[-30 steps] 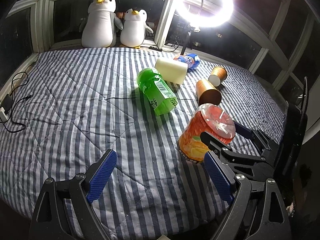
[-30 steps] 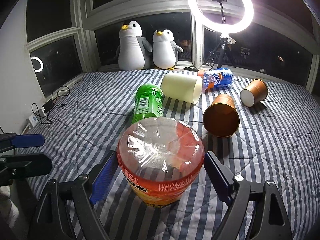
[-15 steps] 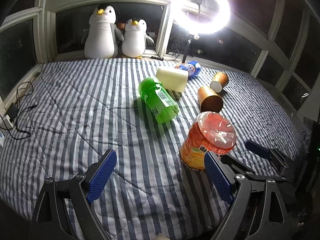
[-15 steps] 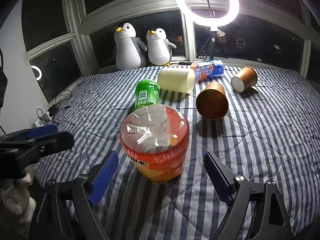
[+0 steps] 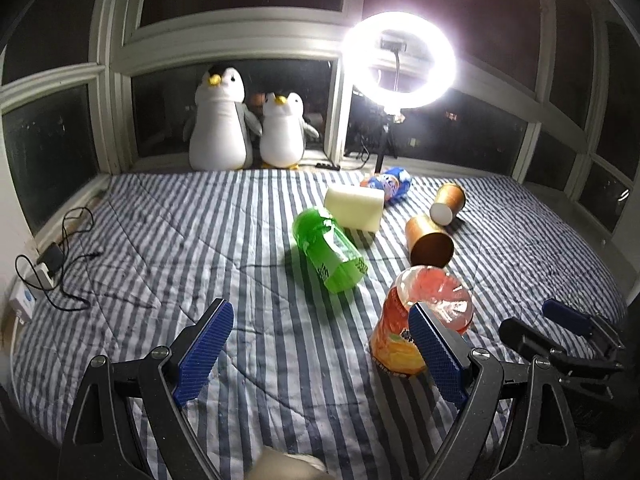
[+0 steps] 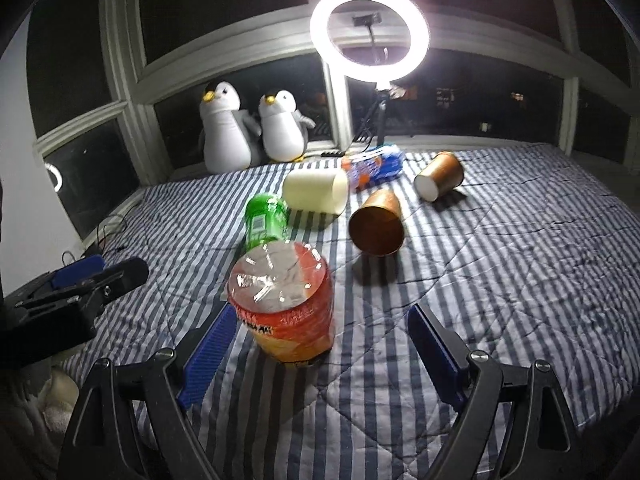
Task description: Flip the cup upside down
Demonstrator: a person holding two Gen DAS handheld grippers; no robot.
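An orange-red plastic-wrapped cup [image 6: 286, 306] stands on the striped bedspread with its wide clear end up; it also shows in the left wrist view [image 5: 420, 320]. My right gripper [image 6: 320, 360] is open and empty, drawn back just behind the cup, fingers to either side and not touching it. My left gripper [image 5: 320, 356] is open and empty over the bedspread, left of the cup; its right finger [image 5: 436, 354] overlaps the cup in view. Each gripper appears in the other's view, the right one [image 5: 560, 328] and the left one [image 6: 92, 280].
On the bedspread [image 6: 500, 280] lie a green bottle [image 6: 266, 220], a cream cylinder [image 6: 316, 190], two copper paper cups [image 6: 378, 224] [image 6: 440, 176] and a blue snack bag [image 6: 374, 166]. Two plush penguins [image 6: 228, 128] and a ring light [image 6: 370, 30] stand at the window. Cables [image 5: 60, 264] lie at left.
Both grippers have pulled back from the cup toward the bed's near edge. The right gripper's fingers, earlier close around the cup, now stand clear of it. The cup stays standing.
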